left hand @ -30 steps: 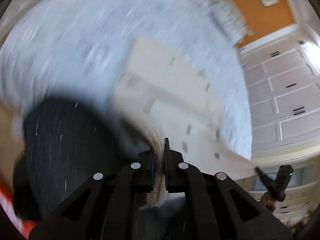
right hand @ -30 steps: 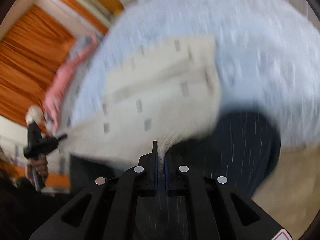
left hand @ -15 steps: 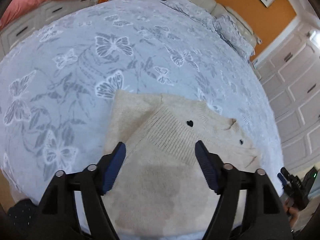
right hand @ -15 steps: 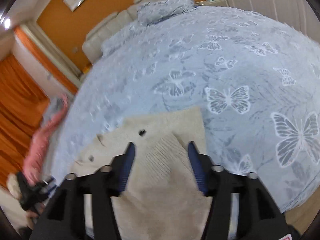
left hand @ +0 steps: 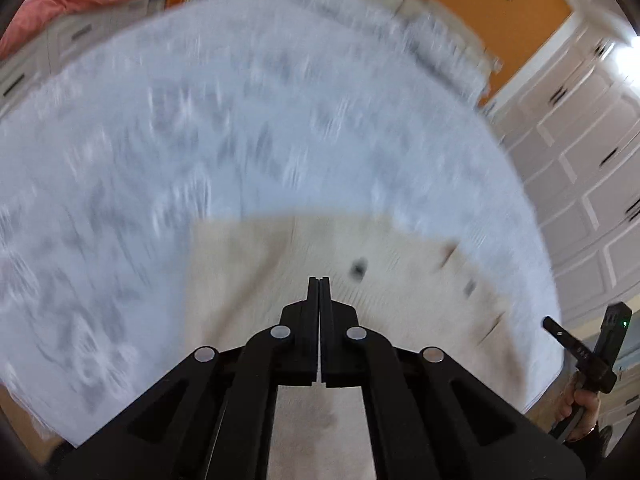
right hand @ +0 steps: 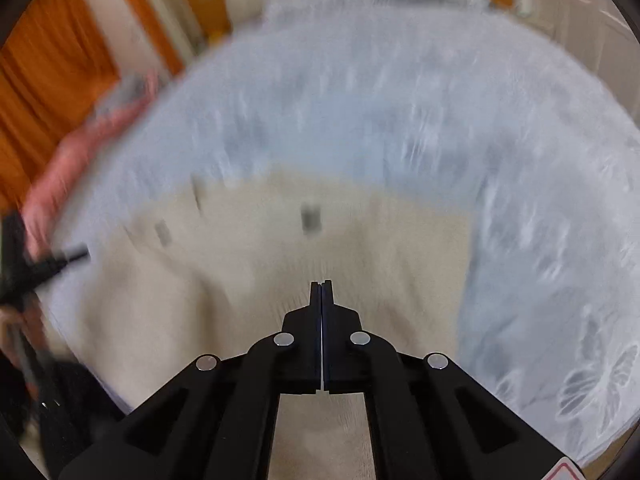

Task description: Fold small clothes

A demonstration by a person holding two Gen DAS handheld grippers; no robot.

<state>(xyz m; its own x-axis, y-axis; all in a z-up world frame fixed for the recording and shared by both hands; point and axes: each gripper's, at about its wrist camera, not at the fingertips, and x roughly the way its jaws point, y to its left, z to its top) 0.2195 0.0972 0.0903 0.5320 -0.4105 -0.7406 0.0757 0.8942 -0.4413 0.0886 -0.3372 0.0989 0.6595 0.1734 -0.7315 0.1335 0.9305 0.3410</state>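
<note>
A cream knit sweater [left hand: 256, 280] with small dark marks lies flat on the blue-grey butterfly bedspread [left hand: 200, 140] near the bed's front edge. It also shows in the right wrist view [right hand: 400, 260]. My left gripper [left hand: 319, 280] is shut and empty, hovering over the sweater's middle. My right gripper [right hand: 321, 284] is also shut with nothing between its jaws, above the sweater. Both views are blurred by motion. The other hand-held gripper shows at the right edge of the left wrist view [left hand: 588, 356] and at the left edge of the right wrist view [right hand: 36, 264].
Pillows [left hand: 420, 36] lie at the head of the bed against an orange wall. White wardrobe doors [left hand: 592, 140] stand on the right. Pink bedding [right hand: 80, 152] is heaped beside orange curtains [right hand: 48, 68] on the left.
Both grippers let go of the sweater, opened wide half a second ago, and have now shut empty. The sweater lies on the bed. Both cameras are moving.
</note>
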